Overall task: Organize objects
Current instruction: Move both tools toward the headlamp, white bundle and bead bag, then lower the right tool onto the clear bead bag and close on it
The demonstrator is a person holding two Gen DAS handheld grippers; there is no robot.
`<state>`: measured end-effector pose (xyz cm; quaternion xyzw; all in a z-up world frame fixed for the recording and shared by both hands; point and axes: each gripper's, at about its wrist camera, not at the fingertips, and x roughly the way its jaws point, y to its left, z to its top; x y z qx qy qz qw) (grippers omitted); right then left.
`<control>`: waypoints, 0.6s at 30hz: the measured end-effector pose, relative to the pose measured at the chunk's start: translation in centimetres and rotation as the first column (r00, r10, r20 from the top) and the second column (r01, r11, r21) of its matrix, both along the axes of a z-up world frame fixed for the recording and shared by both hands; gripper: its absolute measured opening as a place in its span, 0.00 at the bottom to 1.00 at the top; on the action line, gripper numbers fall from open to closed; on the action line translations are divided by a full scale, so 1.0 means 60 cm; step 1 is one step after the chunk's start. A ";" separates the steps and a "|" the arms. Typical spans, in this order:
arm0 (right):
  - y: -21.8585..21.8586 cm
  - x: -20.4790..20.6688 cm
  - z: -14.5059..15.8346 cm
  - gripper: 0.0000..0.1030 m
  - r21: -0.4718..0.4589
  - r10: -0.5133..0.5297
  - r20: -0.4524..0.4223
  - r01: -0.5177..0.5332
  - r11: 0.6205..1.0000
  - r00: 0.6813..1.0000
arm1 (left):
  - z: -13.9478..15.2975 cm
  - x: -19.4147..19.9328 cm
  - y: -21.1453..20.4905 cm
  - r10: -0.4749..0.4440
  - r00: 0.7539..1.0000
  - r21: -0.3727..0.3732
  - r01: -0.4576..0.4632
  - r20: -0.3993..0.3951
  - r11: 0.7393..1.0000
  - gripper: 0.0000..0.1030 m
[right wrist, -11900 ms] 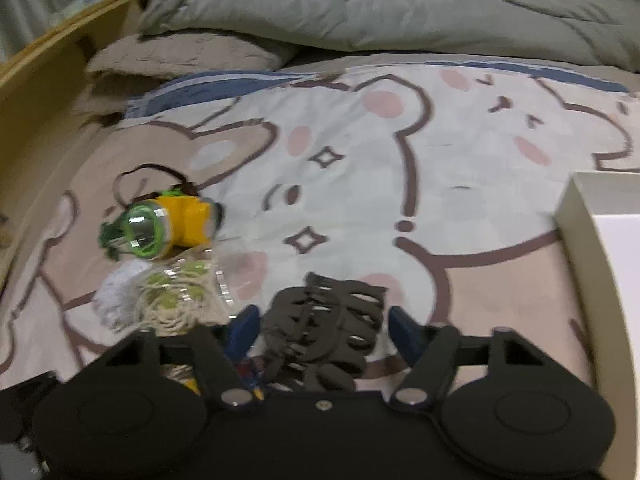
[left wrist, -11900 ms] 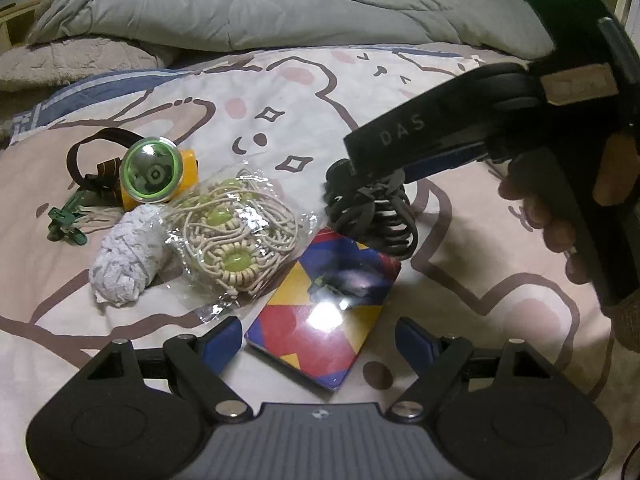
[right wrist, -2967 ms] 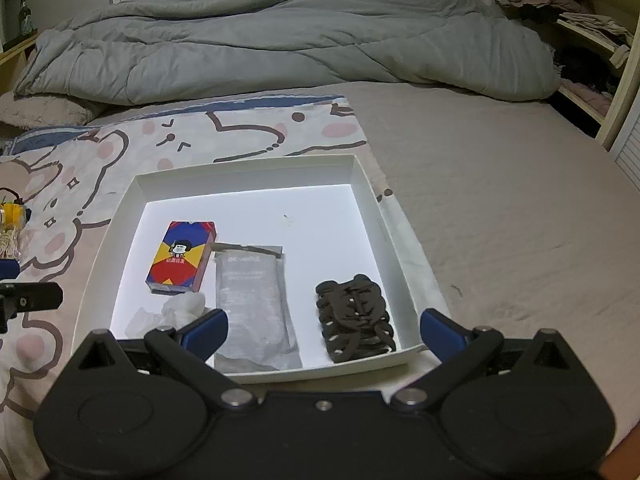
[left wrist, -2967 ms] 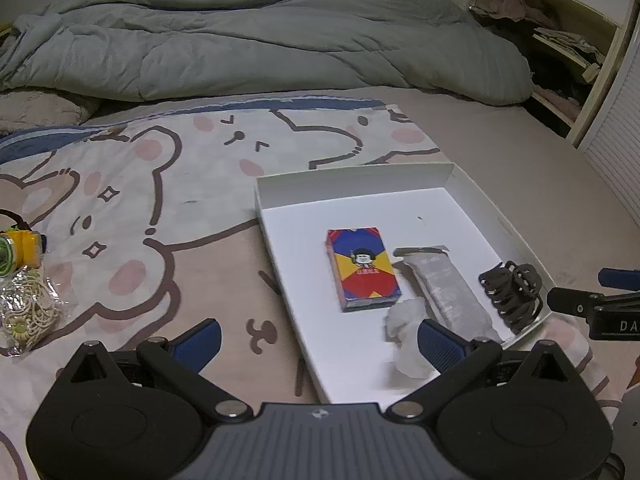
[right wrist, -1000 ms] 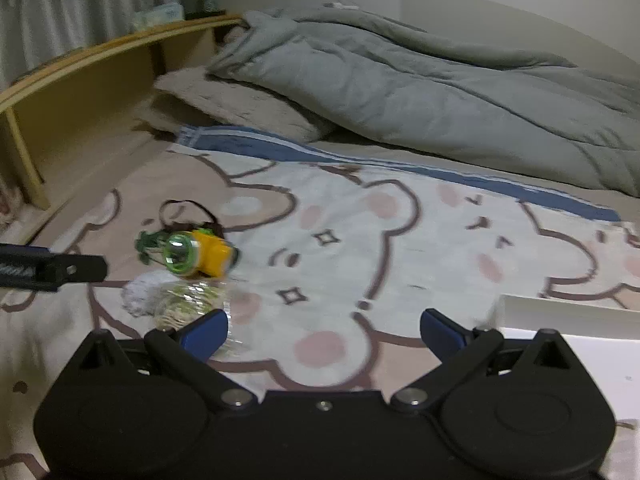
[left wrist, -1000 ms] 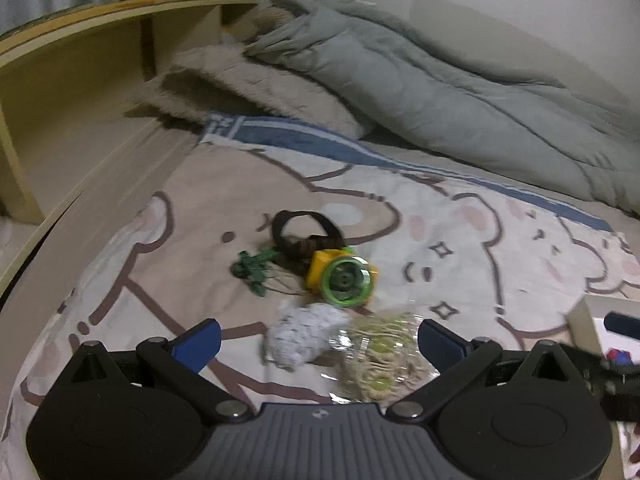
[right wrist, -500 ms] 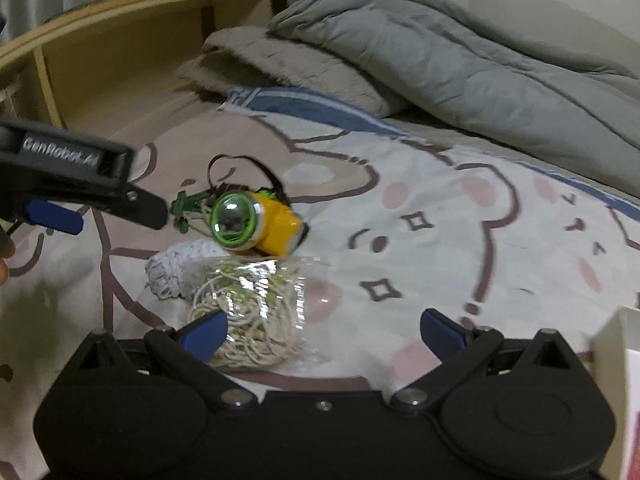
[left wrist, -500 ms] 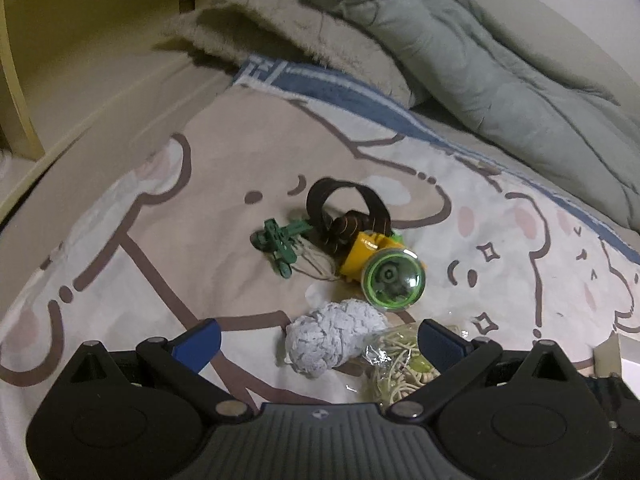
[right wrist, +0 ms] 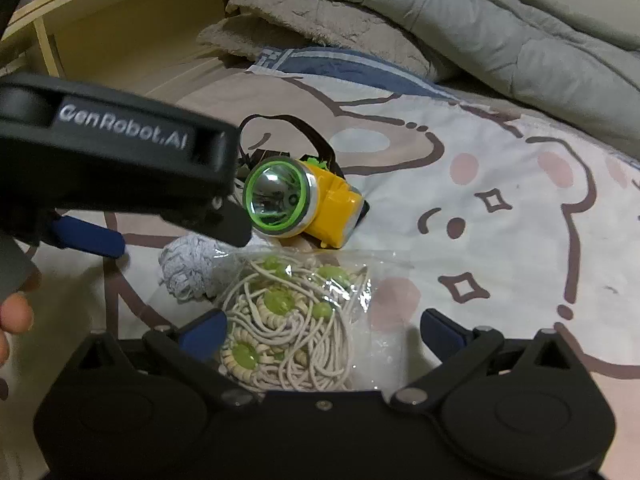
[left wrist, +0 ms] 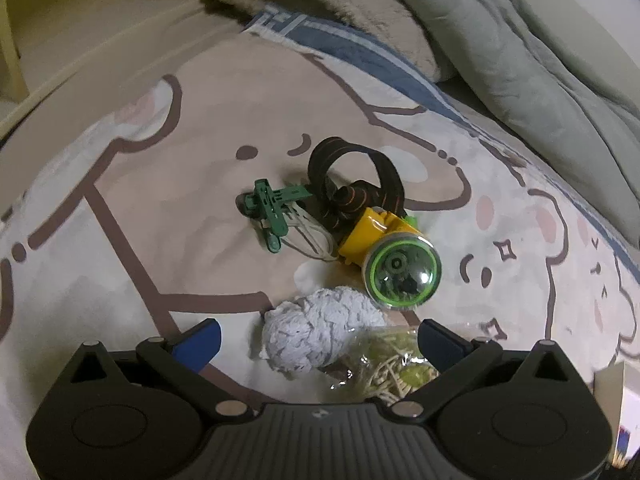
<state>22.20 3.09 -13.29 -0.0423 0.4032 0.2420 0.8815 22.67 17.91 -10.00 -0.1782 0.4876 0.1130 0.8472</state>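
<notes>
On the bear-print bedsheet lie a white knitted ball, a yellow headlamp with a green rim and black strap, a green plastic clip, and a clear bag of cord and green beads. My left gripper is open, its jaws either side of the white ball. My right gripper is open around the bead bag. The left gripper's body crosses the right wrist view beside the headlamp.
A grey duvet and a fuzzy beige pillow lie at the head of the bed. A wooden shelf runs along the left. A corner of the white tray shows at the far right.
Both grippers have moved from the white tray to the pile of loose objects and come down close. The left now frames the white ball, the right the bead bag.
</notes>
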 end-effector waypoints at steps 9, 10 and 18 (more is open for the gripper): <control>0.001 -0.007 0.001 1.00 0.057 -0.034 -0.039 0.037 0.998 0.999 | -0.022 0.023 0.001 0.058 0.997 -0.058 -0.061 -0.045 0.996 1.00; 0.005 -0.007 -0.002 1.00 0.052 -0.034 -0.032 0.035 0.998 0.999 | -0.024 0.024 0.000 0.058 0.997 -0.062 -0.061 -0.050 0.996 1.00; 0.012 0.005 -0.020 1.00 0.090 0.036 -0.048 -0.032 0.995 0.998 | -0.026 0.025 0.001 0.074 0.995 -0.086 -0.080 -0.070 0.993 1.00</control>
